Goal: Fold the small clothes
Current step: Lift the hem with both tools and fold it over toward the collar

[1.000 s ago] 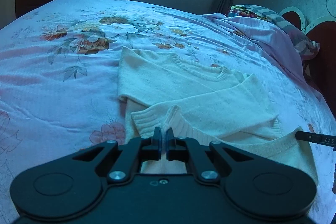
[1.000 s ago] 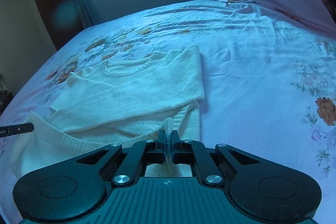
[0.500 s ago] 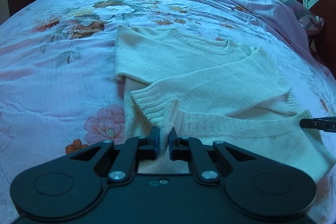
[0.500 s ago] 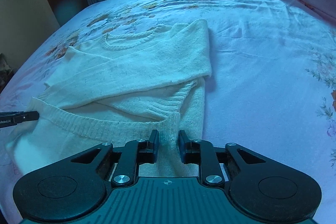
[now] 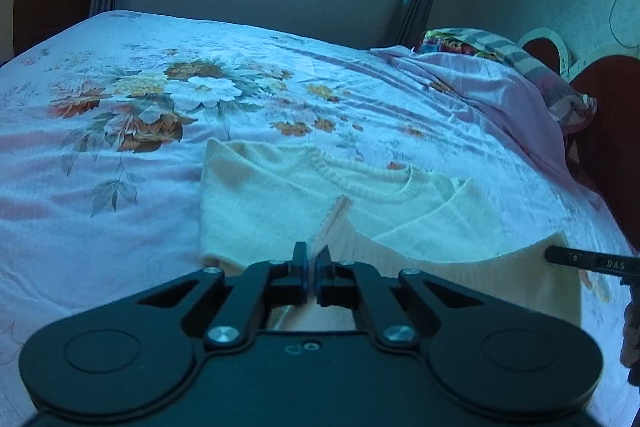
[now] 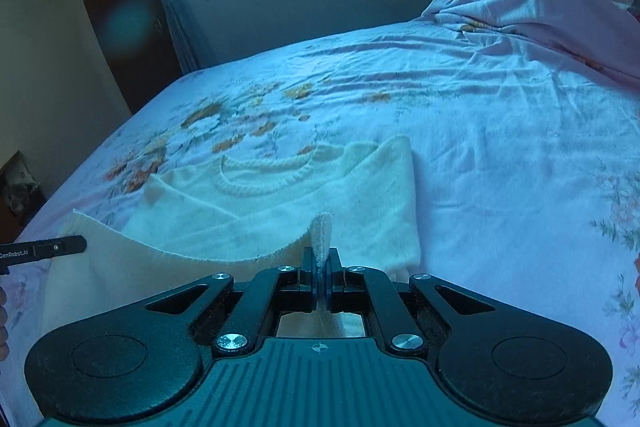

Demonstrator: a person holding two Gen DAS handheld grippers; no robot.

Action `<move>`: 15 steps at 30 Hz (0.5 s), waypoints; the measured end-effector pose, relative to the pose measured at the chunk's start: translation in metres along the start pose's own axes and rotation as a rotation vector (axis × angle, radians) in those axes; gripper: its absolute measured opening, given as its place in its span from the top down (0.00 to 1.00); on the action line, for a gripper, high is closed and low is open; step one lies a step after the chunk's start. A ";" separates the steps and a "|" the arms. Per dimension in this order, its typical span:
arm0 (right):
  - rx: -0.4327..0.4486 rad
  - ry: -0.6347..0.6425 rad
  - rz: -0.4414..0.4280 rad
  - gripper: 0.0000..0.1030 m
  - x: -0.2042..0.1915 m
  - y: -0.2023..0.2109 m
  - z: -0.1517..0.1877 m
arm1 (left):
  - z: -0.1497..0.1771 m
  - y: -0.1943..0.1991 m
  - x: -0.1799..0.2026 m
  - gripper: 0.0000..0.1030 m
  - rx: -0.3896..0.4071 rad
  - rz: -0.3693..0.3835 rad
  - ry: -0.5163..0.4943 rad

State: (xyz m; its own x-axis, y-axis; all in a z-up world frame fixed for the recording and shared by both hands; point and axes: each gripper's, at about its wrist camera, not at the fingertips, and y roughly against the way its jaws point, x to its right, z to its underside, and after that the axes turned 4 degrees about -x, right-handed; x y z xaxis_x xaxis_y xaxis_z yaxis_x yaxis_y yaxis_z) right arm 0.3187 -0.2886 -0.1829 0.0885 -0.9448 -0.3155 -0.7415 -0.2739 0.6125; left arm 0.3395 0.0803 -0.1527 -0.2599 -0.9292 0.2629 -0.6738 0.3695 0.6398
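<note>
A: Both sets of fingers are clamped on the hem of the cream sweater (image 5: 280,199), left gripper (image 5: 311,267) and right gripper (image 6: 321,269) each pinching a corner, lifted off the bed (image 5: 100,187).

B: What could go wrong?

A: Probably uneven carrying: the slack hem between them sags and would land crooked, or thin knit slips out.

B: Orientation?

A: Collar toward the window at the upper frame, hem near the cameras; long axis bottom-to-top.

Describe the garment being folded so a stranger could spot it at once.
Start at the wide bed with the floral pink sheet. Near its front edge lies a cream knitted sweater, ribbed round neckline toward the window. It is the only plain, unprinted fabric there, its hem pinched up at both corners.
</note>
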 end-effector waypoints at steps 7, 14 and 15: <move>0.056 -0.024 0.021 0.97 0.016 -0.048 -0.059 | -0.055 -0.047 -0.007 0.98 0.073 -0.025 0.034; 0.050 -0.024 0.086 0.97 0.033 -0.117 -0.096 | -0.082 -0.115 -0.017 0.98 0.069 -0.064 0.076; 0.045 -0.021 0.101 0.97 0.035 -0.126 -0.097 | -0.082 -0.123 -0.018 0.98 0.062 -0.073 0.077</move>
State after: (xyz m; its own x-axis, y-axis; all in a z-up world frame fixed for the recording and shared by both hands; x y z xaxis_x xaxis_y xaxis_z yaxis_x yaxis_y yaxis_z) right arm 0.4801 -0.3044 -0.2010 -0.0018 -0.9632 -0.2687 -0.7750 -0.1685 0.6091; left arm 0.4835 0.0528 -0.1773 -0.1559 -0.9491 0.2737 -0.7311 0.2972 0.6141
